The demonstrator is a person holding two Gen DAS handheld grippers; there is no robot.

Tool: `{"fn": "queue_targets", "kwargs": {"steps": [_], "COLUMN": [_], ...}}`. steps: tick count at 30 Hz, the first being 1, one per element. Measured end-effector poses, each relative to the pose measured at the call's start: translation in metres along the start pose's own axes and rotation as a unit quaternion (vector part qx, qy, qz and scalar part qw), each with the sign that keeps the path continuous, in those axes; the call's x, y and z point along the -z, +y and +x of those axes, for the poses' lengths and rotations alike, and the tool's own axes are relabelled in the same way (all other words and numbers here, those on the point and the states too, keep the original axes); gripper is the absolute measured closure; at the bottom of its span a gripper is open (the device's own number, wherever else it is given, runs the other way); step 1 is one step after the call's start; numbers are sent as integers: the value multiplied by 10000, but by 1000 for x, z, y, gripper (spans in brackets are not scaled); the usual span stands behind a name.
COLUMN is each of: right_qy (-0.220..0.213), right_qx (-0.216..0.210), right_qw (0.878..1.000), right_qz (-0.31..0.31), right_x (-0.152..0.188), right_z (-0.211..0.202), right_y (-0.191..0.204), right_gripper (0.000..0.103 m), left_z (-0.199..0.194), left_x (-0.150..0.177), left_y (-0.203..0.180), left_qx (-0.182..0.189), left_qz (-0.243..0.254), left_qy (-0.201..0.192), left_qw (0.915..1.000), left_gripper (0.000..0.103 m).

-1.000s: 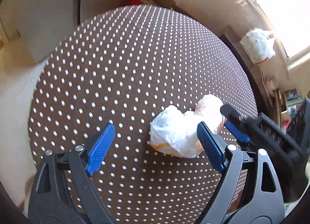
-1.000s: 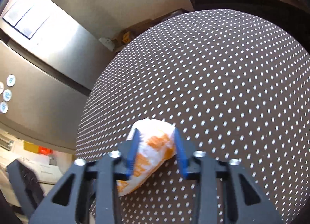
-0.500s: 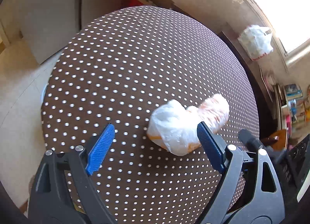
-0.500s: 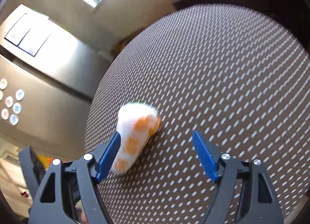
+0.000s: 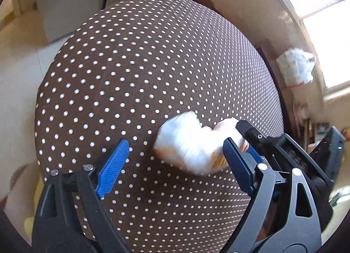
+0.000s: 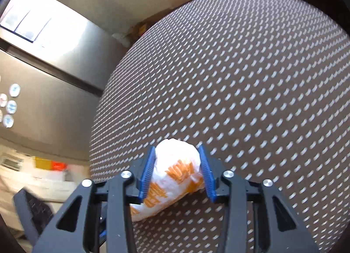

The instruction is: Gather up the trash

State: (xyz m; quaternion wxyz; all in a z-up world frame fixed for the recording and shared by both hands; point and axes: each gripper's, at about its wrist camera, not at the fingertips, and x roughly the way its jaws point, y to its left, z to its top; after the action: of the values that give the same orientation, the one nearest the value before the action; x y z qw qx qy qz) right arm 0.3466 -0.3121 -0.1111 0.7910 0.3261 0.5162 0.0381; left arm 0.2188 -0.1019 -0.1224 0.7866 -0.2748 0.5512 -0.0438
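No text, label or number can be read in either view. The bag (image 6: 175,178), low in the middle of the right wrist frame, carries orange print, but its marks are crumpled and blurred beyond reading. The round magnets (image 6: 8,108) at the left edge and the papers (image 6: 26,21) at the upper left of that frame show marks too small to make out.

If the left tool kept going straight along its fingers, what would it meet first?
Most likely the polka-dot tablecloth. The left tool is open and angled down at bare cloth; the crumpled white and orange plastic bag lies toward its right finger, so that finger might brush it. Depth is unclear.
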Motion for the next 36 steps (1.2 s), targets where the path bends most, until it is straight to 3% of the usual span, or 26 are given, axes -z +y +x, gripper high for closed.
{"fn": "queue_targets", "kwargs": {"steps": [5, 6, 7, 8, 9, 10, 12, 14, 15, 16, 20, 24, 27, 29, 31, 33, 36], "right_qy": [-202, -252, -343, -386, -392, -414, -570, -737, -771, -811, -756, -661, -620, -614, -523, -451, -413], "right_qx": [-103, -123, -144, -180, -204, -247, -208, -149, -129, -97, -105, -150, -129, -81, -115, -128, -213], "right_qw": [9995, 9991, 9983, 9978, 9977, 9976, 9969, 9960, 9959, 9958, 9966, 9973, 9978, 9980, 9985, 9989, 9989], "right_qz": [223, 322, 450, 513, 517, 489, 505, 485, 452, 414, 296, 295, 201, 115, 65, -10, 85], "right_x": [23, 28, 35, 40, 46, 54, 65, 69, 73, 76, 82, 106, 129, 148, 158, 169, 190], "right_z": [-12, -16, -21, -27, -35, -38, -50, -57, -61, -65, -77, -85, -79, -85, -87, -83, -90], "right_y": [-13, -19, -23, -31, -37, -38, -46, -50, -53, -56, -71, -88, -89, -84, -84, -80, -78], "right_gripper": [67, 67, 67, 67, 67, 65, 61, 41, 36, 34, 33, 29, 27, 27, 27, 27, 27], "left_z": [5, 6, 6, 9, 10, 10, 7, 1, -4, -11, -45, -46, -31, -32, -30, -29, -36], "left_x": [-3, -2, 2, 7, 10, 15, 20, 21, 22, 23, 41, 54, 59, 64, 71, 74, 83], "left_y": [-13, -16, -21, -27, -32, -35, -32, -28, -24, -19, -2, 8, 14, 11, 9, 2, -2], "left_qx": [-36, -82, -140, -152, -172, -91, 145, 317, 417, 463, 281, 685, 719, 730, 961, 1231, 1115], "left_qz": [114, 299, 633, 872, 1036, 1260, 1351, 1396, 1459, 1556, 2088, 2331, 2102, 2155, 2280, 2442, 2799], "left_qy": [55, 105, 162, 276, 284, 324, 460, 521, 525, 478, -105, 349, 611, 445, 621, 771, 531], "left_qw": [9999, 9995, 9978, 9957, 9941, 9915, 9897, 9883, 9870, 9856, 9775, 9694, 9731, 9727, 9669, 9588, 9520], "left_gripper": [16, 22, 46, 58, 61, 73, 73, 69, 53, 29, 26, 21, 19, 20, 51, 60, 68]}}
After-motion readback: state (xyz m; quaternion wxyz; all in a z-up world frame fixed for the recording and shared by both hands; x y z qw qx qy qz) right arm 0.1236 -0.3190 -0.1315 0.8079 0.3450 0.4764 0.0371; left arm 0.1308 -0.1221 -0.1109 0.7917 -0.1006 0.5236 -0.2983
